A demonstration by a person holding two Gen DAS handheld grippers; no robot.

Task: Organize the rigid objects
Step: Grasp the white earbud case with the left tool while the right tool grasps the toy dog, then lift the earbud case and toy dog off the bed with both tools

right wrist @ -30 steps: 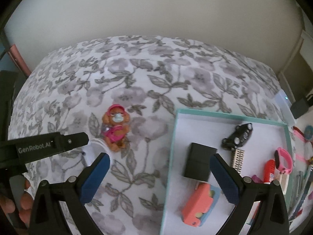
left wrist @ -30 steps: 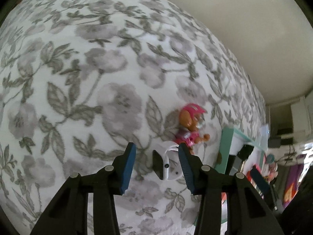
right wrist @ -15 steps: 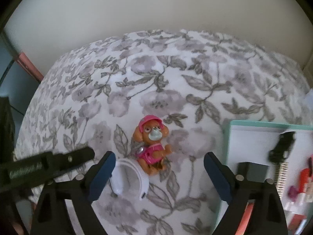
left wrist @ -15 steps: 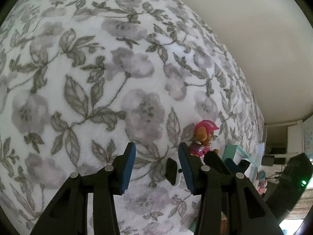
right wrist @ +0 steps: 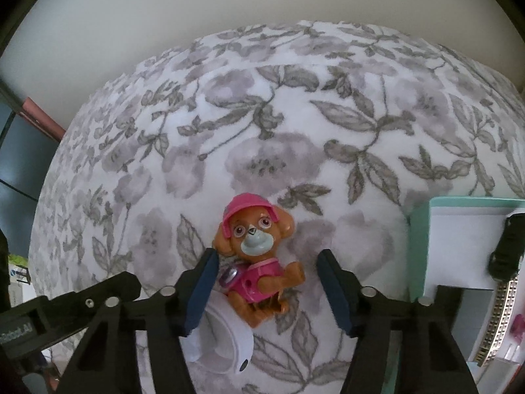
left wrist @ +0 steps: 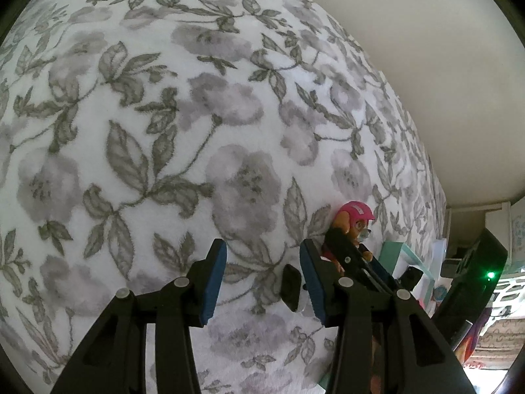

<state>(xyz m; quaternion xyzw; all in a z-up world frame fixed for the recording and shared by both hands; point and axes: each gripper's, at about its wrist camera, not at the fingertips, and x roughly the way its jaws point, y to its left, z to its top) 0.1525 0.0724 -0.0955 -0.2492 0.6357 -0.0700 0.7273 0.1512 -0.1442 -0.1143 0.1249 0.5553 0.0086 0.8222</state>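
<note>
Since a second ago my right gripper (right wrist: pixel 267 290) dropped over the dog (right wrist: pixel 257 259), jaws closing, not yet clamped | left gripper (left wrist: pixel 262 287) apart, empty | dog on blanket (right wrist: pixel 279 124), left of box (right wrist: pixel 418 246); car (right wrist: pixel 507 249) already boxed.

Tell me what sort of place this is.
Most likely a bedroom at home: a soft floral bedspread runs up to a plain wall, with a toy pup figure lying on it beside a teal-rimmed tray of toys.
</note>
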